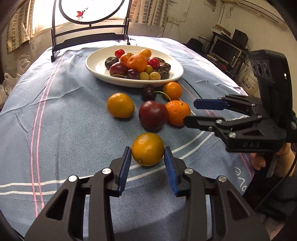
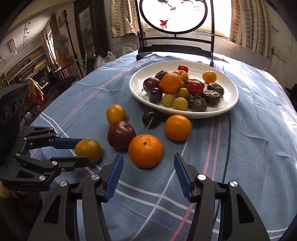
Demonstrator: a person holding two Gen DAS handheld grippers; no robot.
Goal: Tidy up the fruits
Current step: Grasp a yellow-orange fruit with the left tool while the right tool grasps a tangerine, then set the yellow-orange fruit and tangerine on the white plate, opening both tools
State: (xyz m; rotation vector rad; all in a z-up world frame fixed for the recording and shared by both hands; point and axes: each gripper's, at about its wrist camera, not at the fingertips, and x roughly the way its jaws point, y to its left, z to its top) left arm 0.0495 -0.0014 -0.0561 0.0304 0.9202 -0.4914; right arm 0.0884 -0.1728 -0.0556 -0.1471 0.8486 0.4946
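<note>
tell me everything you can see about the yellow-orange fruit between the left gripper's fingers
The yellow-orange fruit is round, smooth and glossy, with a small dark stem dimple low on its front. It rests on the blue striped tablecloth, nearest of the loose fruits and apart from the others. The left gripper brackets it, both blue pads at its sides and apparently touching; whether they squeeze it cannot be told.

A blue tablecloth (image 1: 55, 115) with white and pink stripes covers the table, wrinkled in places. At the table's far edge stands a dark-framed screen (image 2: 175, 27) with a round pale panel bearing a red leaf motif, backlit by a bright window with checked curtains (image 2: 122, 16). Beyond the table's right edge, in the left wrist view, a dark monitor (image 1: 225, 49) sits on a cluttered rack against the wall, and plastic bags (image 2: 105, 58) lie past the far left corner.
</note>
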